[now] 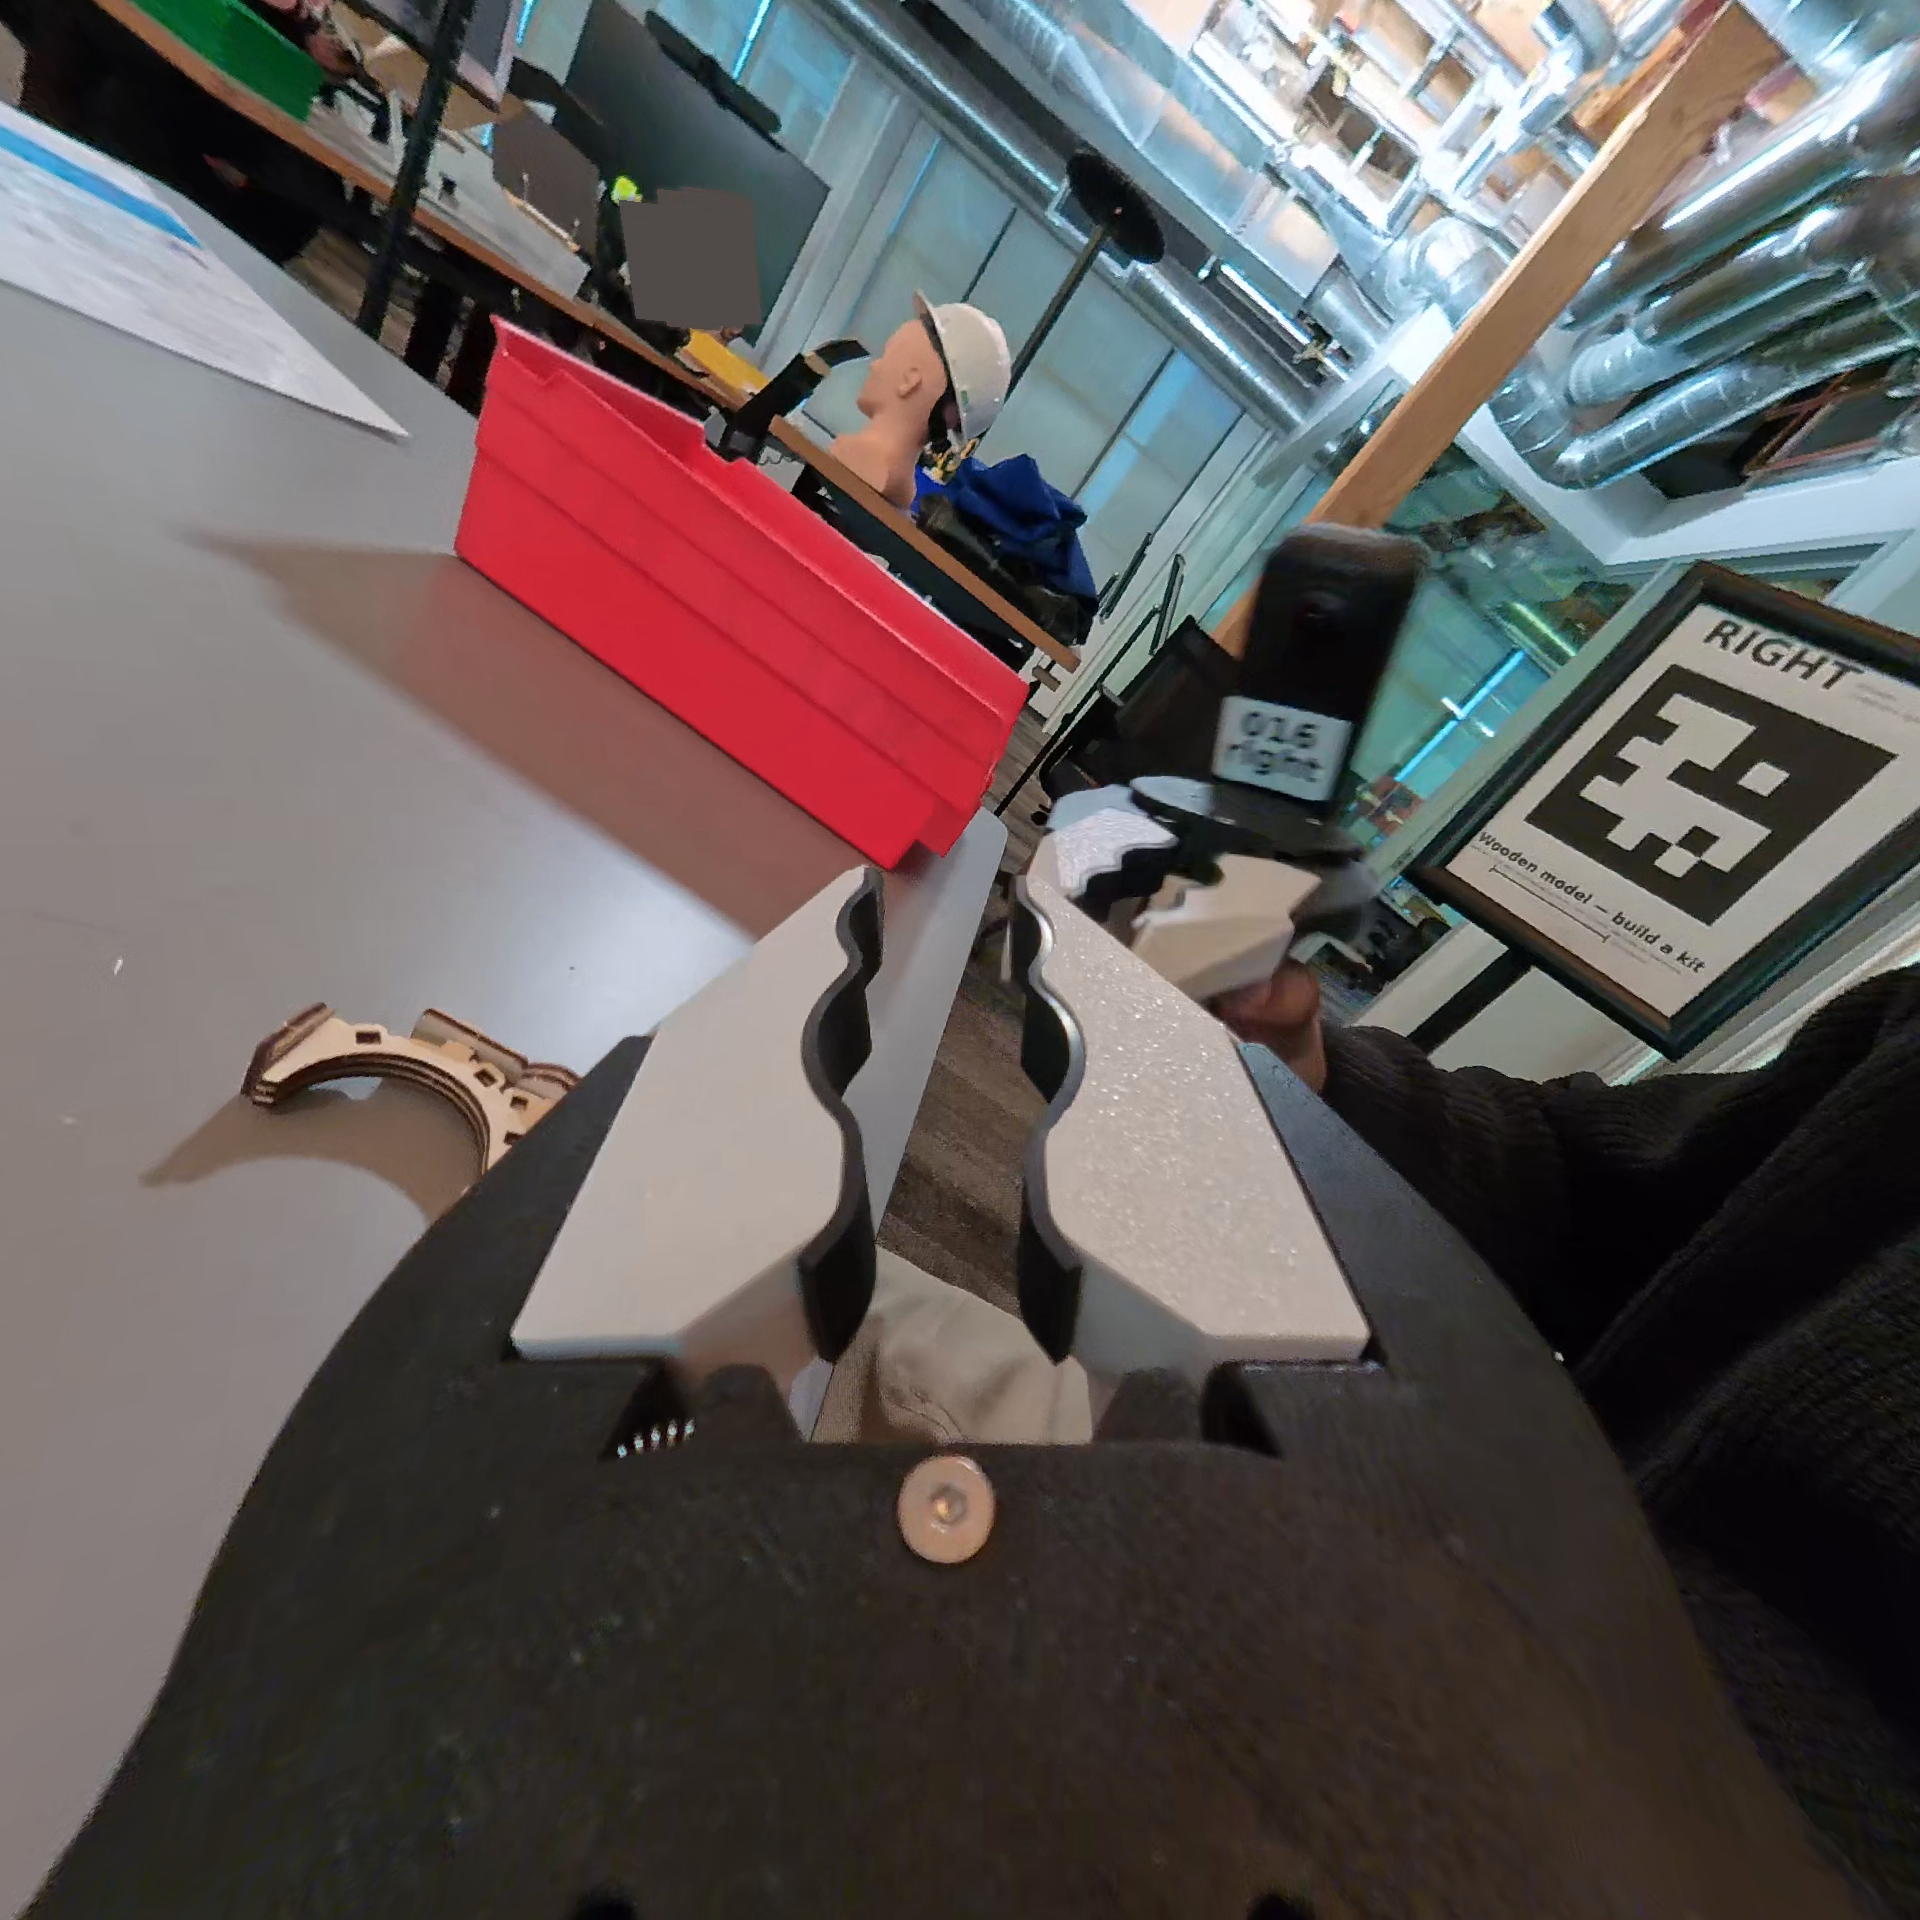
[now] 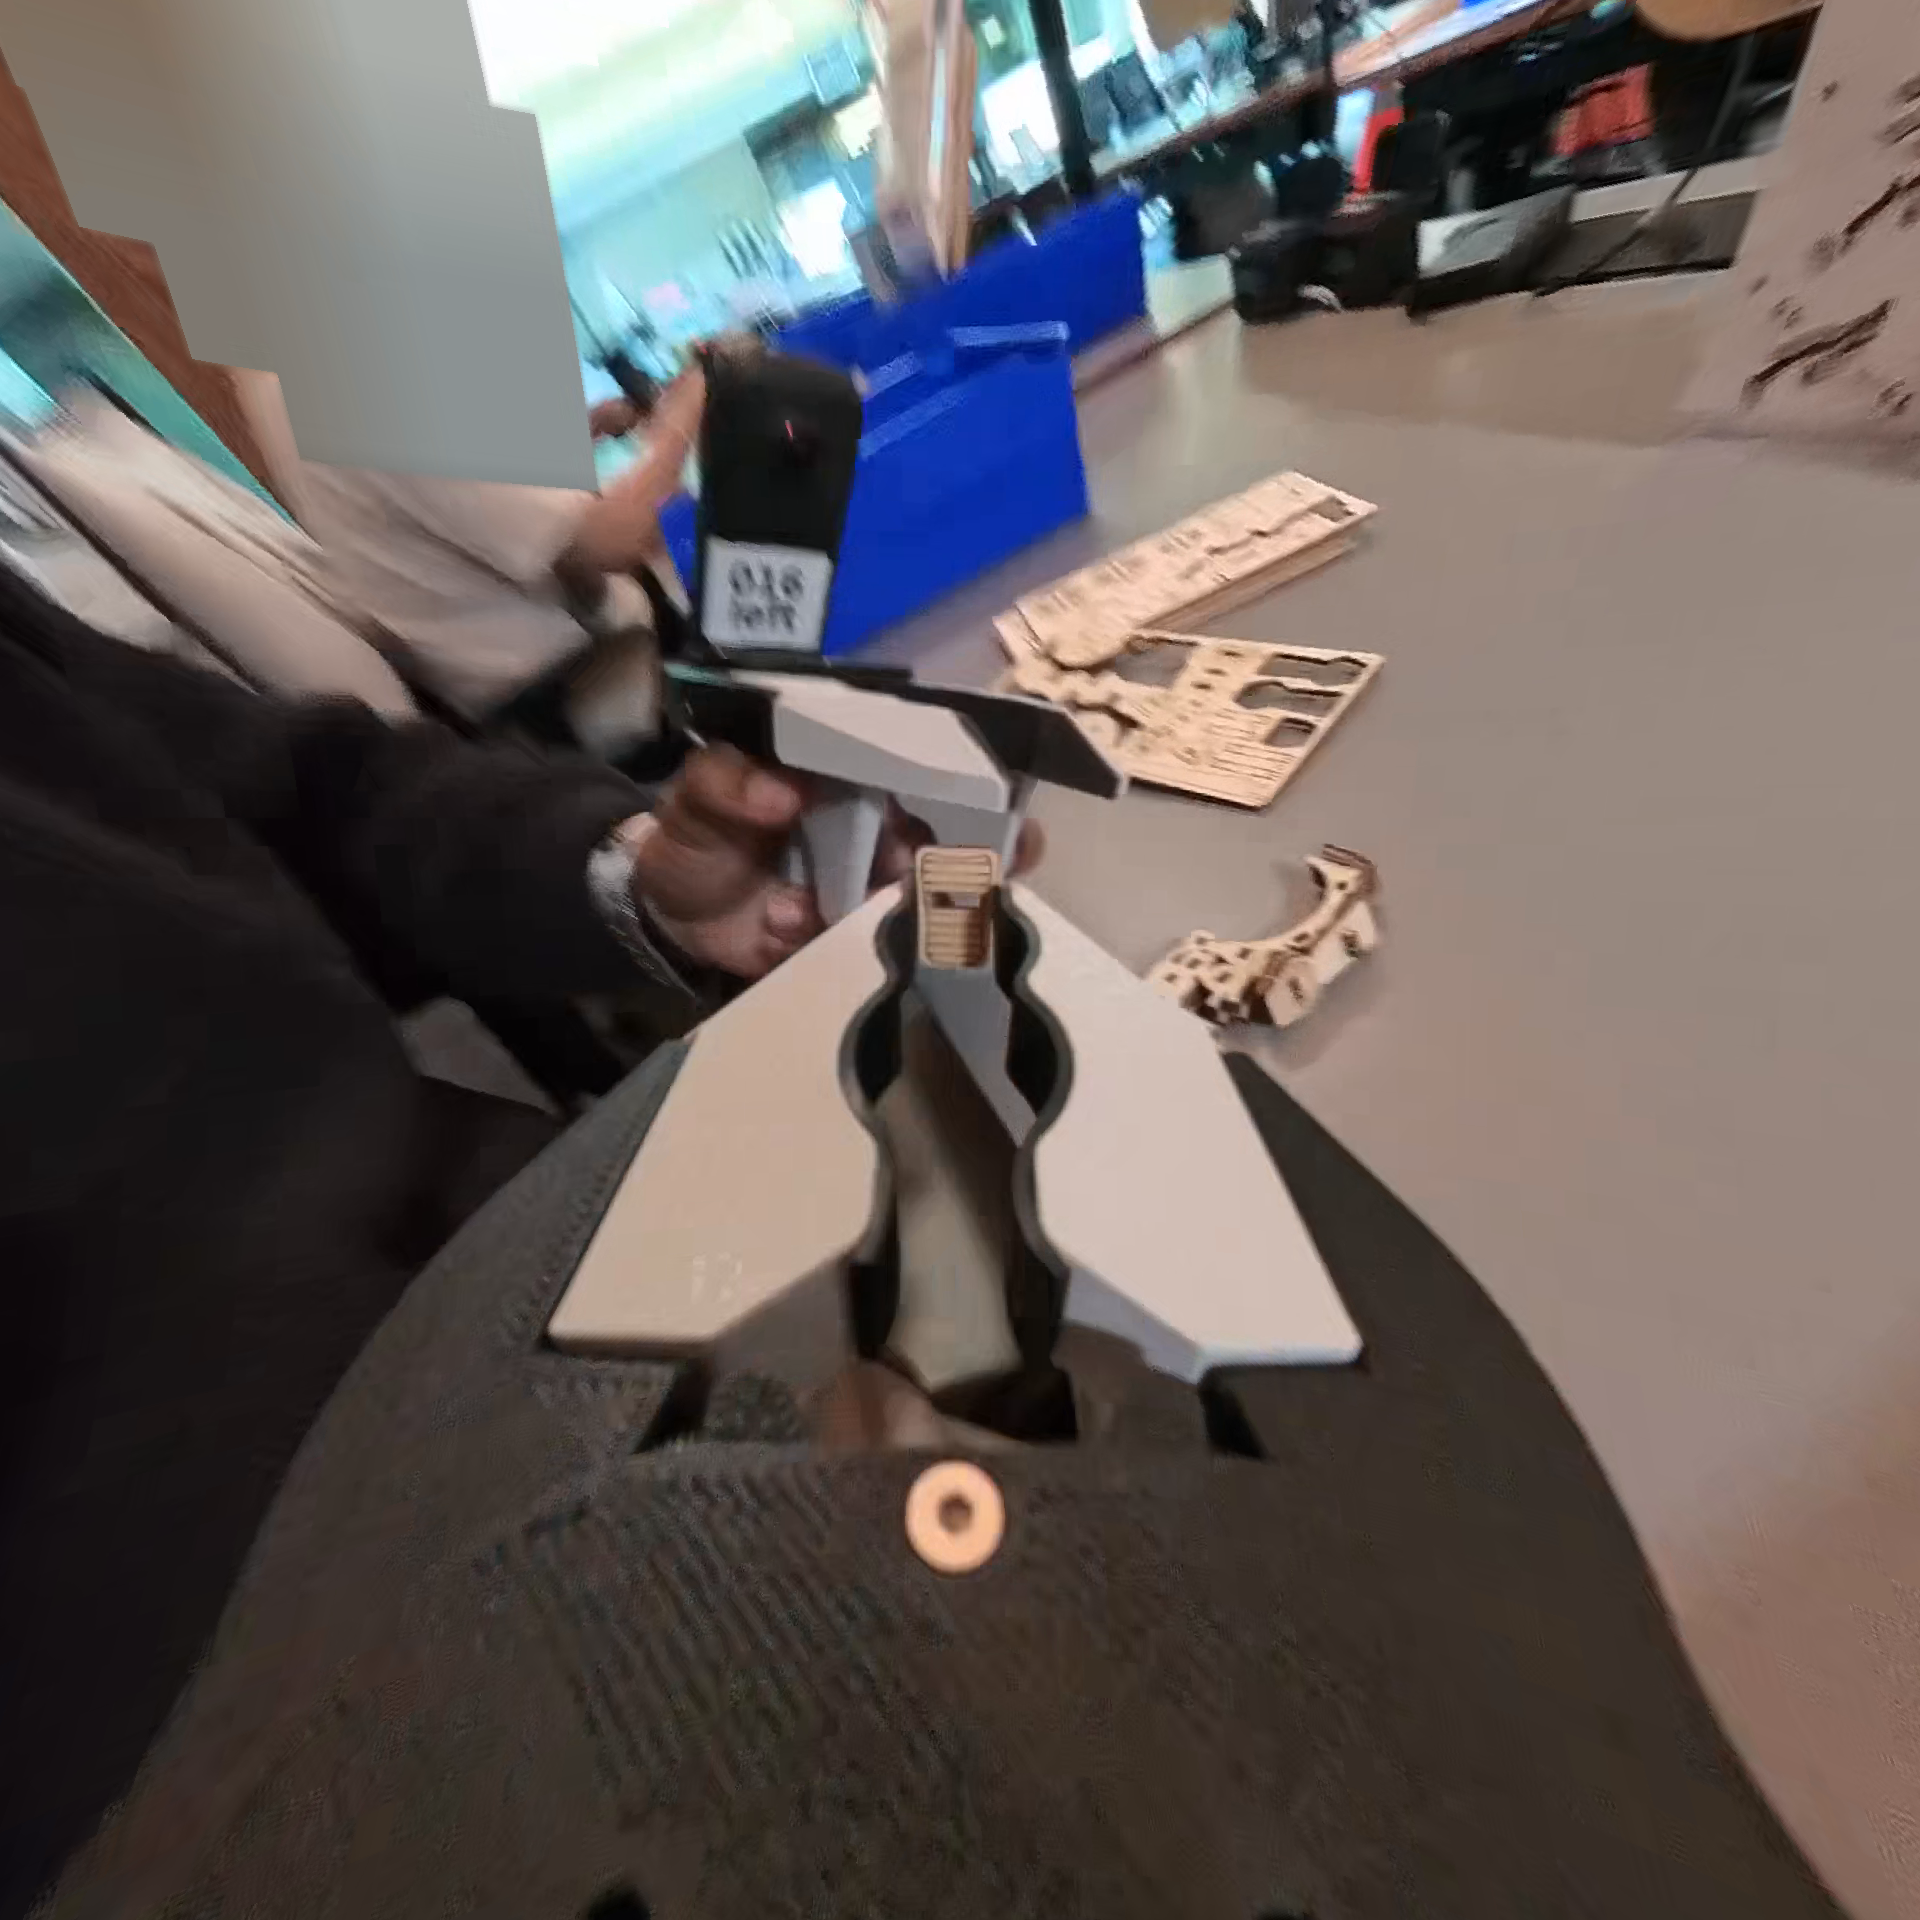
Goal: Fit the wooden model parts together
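My left gripper [image 1: 943,894] is open and empty, held above the grey table's near edge. A curved, partly built wooden piece [image 1: 416,1070] lies on the table just left of it. My right gripper [image 2: 961,914] is shut on a small slotted wooden part [image 2: 958,906] that sticks out between its tips. The same curved wooden piece [image 2: 1283,945] lies on the table to the right of that gripper. The other hand-held gripper shows in each view: the left one [image 2: 904,748] just beyond the right tips, the right one [image 1: 1195,883] right of the left tips.
A red bin [image 1: 727,634] stands on the table [image 1: 260,779] beyond the left gripper. A blue bin [image 2: 966,457] and flat wooden part sheets [image 2: 1195,665] lie beyond the right gripper. A framed marker sign [image 1: 1704,810] stands at the right. A dark sleeve [image 2: 260,883] is at the left. My two grippers' fingertips are within a few centimetres of each other.
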The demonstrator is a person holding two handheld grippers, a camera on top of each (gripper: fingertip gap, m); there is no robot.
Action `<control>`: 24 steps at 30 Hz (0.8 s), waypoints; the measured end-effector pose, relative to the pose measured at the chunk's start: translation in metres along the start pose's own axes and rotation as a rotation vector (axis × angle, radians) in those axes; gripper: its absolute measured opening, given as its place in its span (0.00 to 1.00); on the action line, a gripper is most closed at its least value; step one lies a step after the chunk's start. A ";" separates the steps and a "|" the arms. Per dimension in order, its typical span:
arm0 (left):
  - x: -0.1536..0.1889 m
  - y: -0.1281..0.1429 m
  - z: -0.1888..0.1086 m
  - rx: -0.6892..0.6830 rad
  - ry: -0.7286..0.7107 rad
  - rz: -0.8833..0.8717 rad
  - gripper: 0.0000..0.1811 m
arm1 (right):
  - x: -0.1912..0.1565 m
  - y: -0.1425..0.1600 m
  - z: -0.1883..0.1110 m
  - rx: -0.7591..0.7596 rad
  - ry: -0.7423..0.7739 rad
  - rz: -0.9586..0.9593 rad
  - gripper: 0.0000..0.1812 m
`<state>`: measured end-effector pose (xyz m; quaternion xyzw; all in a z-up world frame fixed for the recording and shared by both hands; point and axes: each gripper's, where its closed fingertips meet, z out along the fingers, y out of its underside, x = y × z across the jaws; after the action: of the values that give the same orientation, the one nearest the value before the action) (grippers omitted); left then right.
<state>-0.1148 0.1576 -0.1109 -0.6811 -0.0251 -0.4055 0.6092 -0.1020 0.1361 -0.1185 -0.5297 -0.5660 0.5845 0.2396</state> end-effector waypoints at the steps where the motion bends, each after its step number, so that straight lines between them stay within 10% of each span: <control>1: 0.002 -0.002 -0.001 0.005 0.024 0.000 0.13 | 0.000 -0.006 -0.004 0.045 -0.054 0.080 0.07; 24: 0.045 0.001 -0.003 -0.021 0.302 -0.059 0.08 | -0.017 -0.014 -0.012 0.125 -0.348 0.349 0.07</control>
<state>-0.0850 0.1342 -0.0858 -0.6178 0.0510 -0.5212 0.5867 -0.0902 0.1299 -0.0972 -0.4951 -0.4613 0.7332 0.0662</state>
